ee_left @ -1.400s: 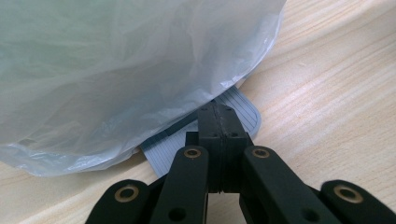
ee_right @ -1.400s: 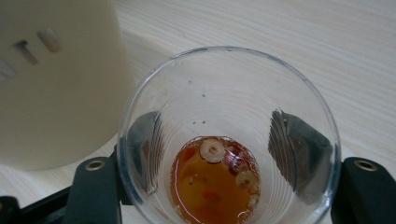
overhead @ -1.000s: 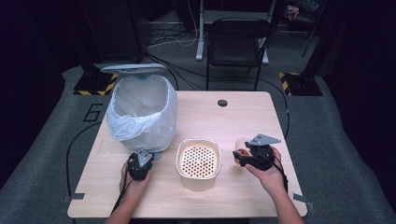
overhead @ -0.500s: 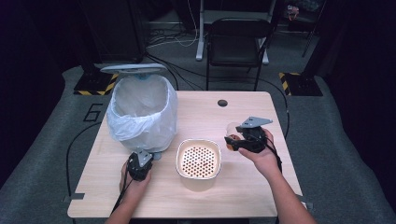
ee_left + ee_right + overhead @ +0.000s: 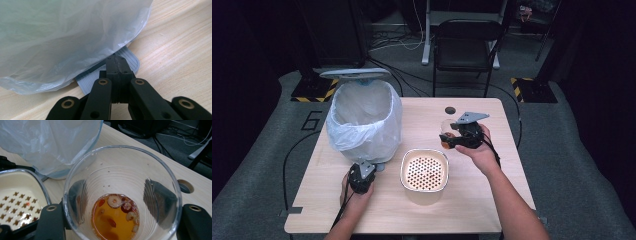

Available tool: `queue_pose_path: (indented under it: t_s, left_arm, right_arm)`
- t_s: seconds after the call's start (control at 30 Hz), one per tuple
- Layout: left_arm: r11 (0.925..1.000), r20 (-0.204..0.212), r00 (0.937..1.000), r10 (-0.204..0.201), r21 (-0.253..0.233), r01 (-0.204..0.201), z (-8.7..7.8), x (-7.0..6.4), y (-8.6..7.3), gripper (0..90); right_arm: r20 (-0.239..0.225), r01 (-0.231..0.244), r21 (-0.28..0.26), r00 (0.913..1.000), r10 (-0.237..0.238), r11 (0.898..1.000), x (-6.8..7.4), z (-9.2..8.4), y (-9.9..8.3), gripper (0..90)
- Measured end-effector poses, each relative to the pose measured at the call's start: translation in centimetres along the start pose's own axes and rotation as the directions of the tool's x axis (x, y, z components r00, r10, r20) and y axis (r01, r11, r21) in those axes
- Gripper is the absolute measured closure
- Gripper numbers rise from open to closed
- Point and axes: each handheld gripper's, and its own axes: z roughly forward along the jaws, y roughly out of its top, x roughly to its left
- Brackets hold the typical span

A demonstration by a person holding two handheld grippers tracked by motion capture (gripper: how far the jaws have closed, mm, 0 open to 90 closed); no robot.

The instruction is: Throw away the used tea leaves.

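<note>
My right gripper (image 5: 453,136) is shut on a clear plastic cup (image 5: 446,129) and holds it above the table, right of the bin and beyond the strainer. In the right gripper view the cup (image 5: 120,182) stands upright between the jaws, with amber liquid and bits of fruit (image 5: 116,216) at its bottom. A cream strainer bowl (image 5: 424,169) with a holed insert sits at the table's middle front. My left gripper (image 5: 364,170) rests shut at the foot of the bin (image 5: 362,117), which is lined with a white bag. Its closed tips (image 5: 117,63) lie over the bin's grey ribbed pedal (image 5: 131,60).
A round cable hole (image 5: 450,110) sits in the table near its far edge. A black chair (image 5: 467,40) stands behind the table, with cables on the floor around it. The bin's lid (image 5: 354,74) stands raised at the back.
My right gripper has carried the cup up and toward the far left, from beside the strainer to a spot beyond it. The left gripper has stayed put.
</note>
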Motion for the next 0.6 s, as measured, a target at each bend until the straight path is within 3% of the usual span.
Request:
queue_pose_path:
  t_s: [0.3, 0.6]
  left_arm:
    - [1.0000, -0.003, 1.0000, -0.001, -0.003, 0.001, 0.0, 0.0, 0.0, 90.0]
    - [1.0000, -0.008, 1.0000, 0.000, -0.006, 0.000, 0.0, 0.0, 0.0, 90.0]
  right_arm:
    - [-0.031, 0.033, 0.010, 0.9990, -0.033, 0.999, 0.0, 2.2, 0.8, 35.5]
    - [-0.043, 0.109, -0.057, 0.9929, -0.111, 0.992, 0.3, 2.5, 1.0, 36.0]
